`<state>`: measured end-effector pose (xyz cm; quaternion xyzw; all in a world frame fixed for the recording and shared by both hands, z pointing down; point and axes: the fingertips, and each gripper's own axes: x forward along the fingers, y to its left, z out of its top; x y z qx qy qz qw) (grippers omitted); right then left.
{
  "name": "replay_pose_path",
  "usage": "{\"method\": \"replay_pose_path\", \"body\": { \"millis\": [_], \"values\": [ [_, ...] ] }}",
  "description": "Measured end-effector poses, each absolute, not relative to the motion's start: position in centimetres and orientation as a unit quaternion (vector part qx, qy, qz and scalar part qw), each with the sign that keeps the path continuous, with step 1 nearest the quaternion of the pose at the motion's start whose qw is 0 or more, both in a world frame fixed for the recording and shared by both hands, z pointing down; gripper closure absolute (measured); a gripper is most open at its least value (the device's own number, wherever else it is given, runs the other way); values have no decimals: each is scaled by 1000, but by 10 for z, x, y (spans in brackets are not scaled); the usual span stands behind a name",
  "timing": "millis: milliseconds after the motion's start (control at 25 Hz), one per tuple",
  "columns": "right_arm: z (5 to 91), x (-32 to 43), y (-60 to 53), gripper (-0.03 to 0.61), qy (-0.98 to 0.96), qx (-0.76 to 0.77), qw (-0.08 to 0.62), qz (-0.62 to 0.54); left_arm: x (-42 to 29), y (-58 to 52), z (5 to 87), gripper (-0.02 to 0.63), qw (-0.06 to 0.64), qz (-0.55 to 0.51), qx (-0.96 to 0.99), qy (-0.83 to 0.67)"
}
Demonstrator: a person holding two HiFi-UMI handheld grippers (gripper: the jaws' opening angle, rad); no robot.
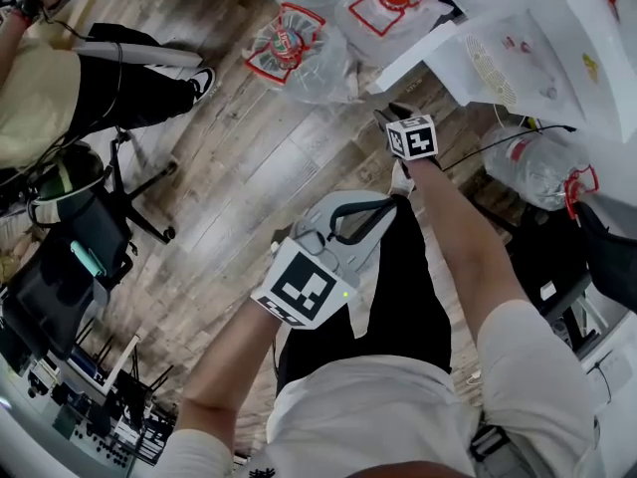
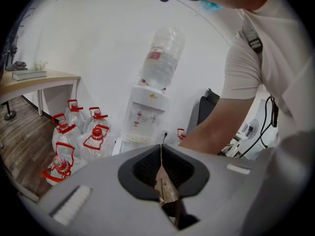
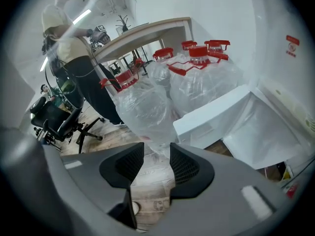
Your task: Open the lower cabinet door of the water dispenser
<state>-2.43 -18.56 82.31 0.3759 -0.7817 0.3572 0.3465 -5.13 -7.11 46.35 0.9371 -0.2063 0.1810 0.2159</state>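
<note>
- Grey plastic fills the near view: the left gripper has its 2 jaws pressed together with nothing between them. It is held back by the person's body, well apart from the work.
- The right gripper reaches ahead, its jaws a moderate way apart and empty. Only wooden floor shows through the gap.
- Just past those jaws stands the lower cabinet door, a white panel swung out from the water dispenser. Its free end is the part nearest the gripper.
- Behind the panel the cabinet's pale interior is exposed, so the door looks at least partly open already.
- To finish the opening cleanly, the right jaws would do best to straddle the panel's free edge. They should close on it squarely and follow the door's arc about its hinge, not pull straight back, which could rock the dispenser.
- Wrapped water jugs, showing at least 4 red caps, crowd the floor on the door's outer side. A wide swing would likely bump them, so a slow, short sweep seems the safer choice.
- Beyond the jugs stands a desk, with a person further off.
</note>
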Motion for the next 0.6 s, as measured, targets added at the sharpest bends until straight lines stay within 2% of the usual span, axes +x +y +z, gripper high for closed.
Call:
{"method": "replay_pose_path", "body": {
  "millis": [600],
  "values": [
    [683, -1, -122, 434, -811, 385, 292, 330, -38, -44, 403, 555, 203, 169, 953, -148]
  ]
}}
